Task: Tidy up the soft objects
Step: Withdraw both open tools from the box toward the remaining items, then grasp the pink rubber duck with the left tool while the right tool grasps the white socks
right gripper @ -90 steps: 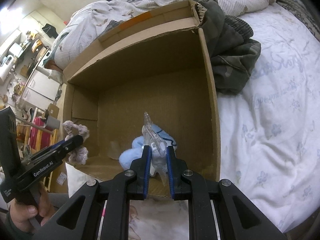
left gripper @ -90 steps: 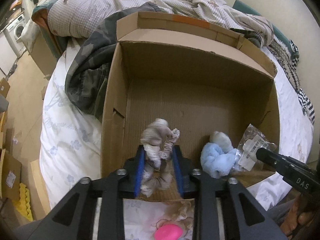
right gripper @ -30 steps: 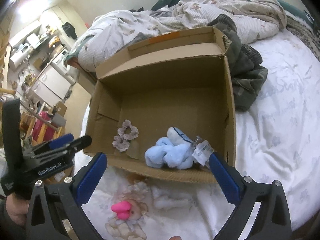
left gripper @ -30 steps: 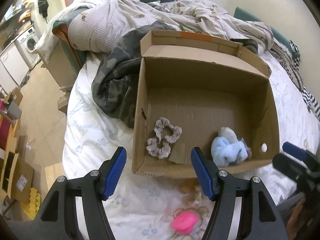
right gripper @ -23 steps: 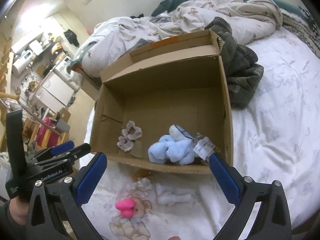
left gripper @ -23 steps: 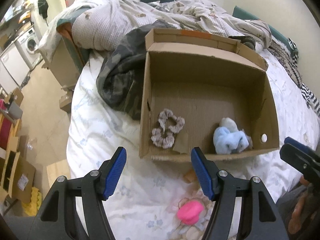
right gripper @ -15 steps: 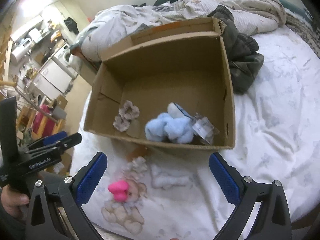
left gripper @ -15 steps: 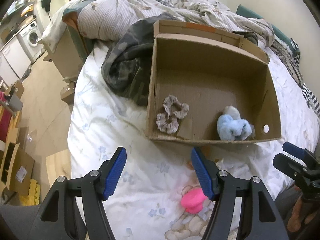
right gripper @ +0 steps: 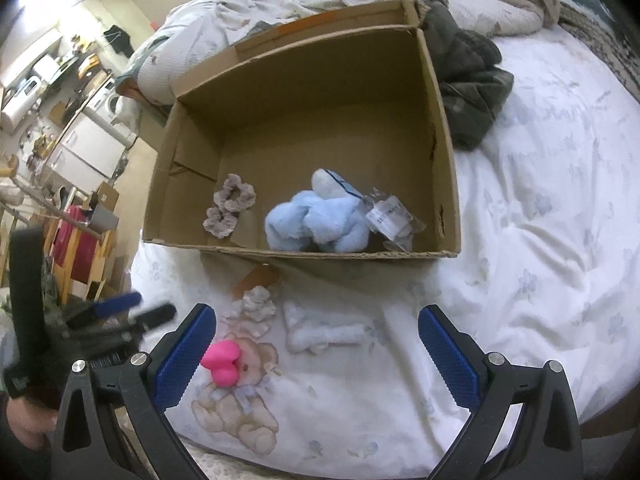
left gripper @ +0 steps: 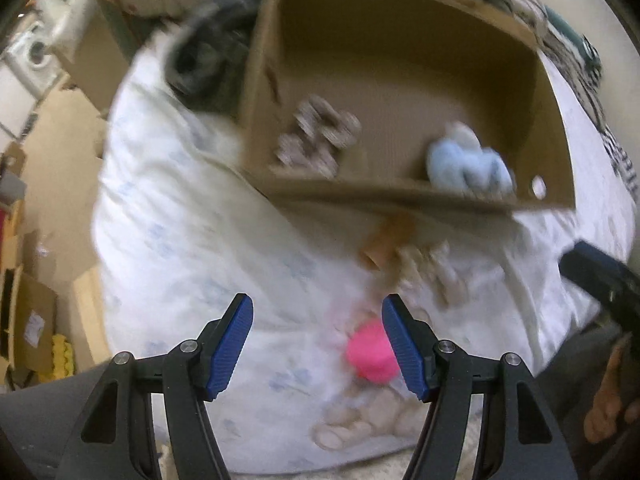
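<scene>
White bedsheet [right gripper: 540, 240]: it carries everything we sort, so we place things by its near edge and far side.
Cardboard box [right gripper: 444, 152]: it sits open-topped on the middle of the sheet, mouth up, so that we can drop soft things in from above.
Dark jacket [right gripper: 472, 80]: bunched against the box's far right corner, outside it; we leave it alone.
Blue plush [right gripper: 316, 220]: inside the box against the near wall, with a crinkled clear wrapper [right gripper: 394, 216] touching its right side.
Grey scrunchies [right gripper: 230, 204]: inside the box toward its left wall, apart from the plush.
Pale blue cloth [right gripper: 324, 334]: on the sheet just outside the near wall, not yet boxed.
Ruffled white piece [right gripper: 254, 306]: beside that cloth, near a brown cardboard scrap [right gripper: 256, 278].
Pink heart [right gripper: 222, 362]: near the sheet's near edge, lying on a printed bear.
Left gripper [left gripper: 318, 342]: empty, jaws spread, tilted steeply down over the pink heart; we judge it our next pick.
Right gripper [right gripper: 318, 354]: empty, jaws wide apart, framing the pale cloth.
</scene>
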Available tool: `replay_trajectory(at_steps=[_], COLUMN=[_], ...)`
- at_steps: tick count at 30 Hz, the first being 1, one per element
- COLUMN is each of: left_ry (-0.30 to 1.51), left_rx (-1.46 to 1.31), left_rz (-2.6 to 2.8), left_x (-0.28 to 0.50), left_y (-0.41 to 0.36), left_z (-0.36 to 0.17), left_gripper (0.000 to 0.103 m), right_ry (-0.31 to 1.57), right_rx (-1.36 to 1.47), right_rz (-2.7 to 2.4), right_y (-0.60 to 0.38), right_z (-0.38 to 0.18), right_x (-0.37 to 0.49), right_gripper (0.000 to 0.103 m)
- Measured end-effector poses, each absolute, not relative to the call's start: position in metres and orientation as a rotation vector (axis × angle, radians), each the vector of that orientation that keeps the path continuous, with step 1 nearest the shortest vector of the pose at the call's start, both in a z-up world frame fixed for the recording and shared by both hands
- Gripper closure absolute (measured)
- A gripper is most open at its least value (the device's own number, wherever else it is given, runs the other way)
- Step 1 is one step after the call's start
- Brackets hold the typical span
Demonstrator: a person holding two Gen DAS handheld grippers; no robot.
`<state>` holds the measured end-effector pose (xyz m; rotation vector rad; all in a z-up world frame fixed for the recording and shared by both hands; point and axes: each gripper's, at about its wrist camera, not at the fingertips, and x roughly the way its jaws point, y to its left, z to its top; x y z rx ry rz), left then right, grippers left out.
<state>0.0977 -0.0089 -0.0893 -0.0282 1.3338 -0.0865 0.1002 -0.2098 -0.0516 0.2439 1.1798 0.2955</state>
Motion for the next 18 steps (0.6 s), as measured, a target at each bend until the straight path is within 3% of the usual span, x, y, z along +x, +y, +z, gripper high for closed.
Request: replay_trajectory(at_steps=[11, 13, 14, 18], left_ry=[1.464, 1.496, 1.515, 1.551], left_rx=[0.15, 0.141, 0.133, 0.091], left_rz=[-0.209, -0.224, -0.23, -0.242], left_x=[0.089, 0.089, 0.088, 0.088], left_y=[-0.066, -0.068, -0.067, -0.063], left_z=[-0.134, -0.141, -0.145, -0.15], left_gripper=[0.041, 0.05, 0.063, 0.066], right_ry=[1.294, 1.331, 1.353, 1.415], right_rx=[0.326, 0.333, 0.339, 0.391], right_rz=[0.229, 0.231, 0.236, 0.278], right_y=[-0.224, -0.223, -0.222, -0.215], right_z=[-0.077, -0.085, -0.089, -0.103], right_x=[0.11, 0.111, 0.112, 0.116], right_gripper=[0.0, 0.0, 0.0, 0.0])
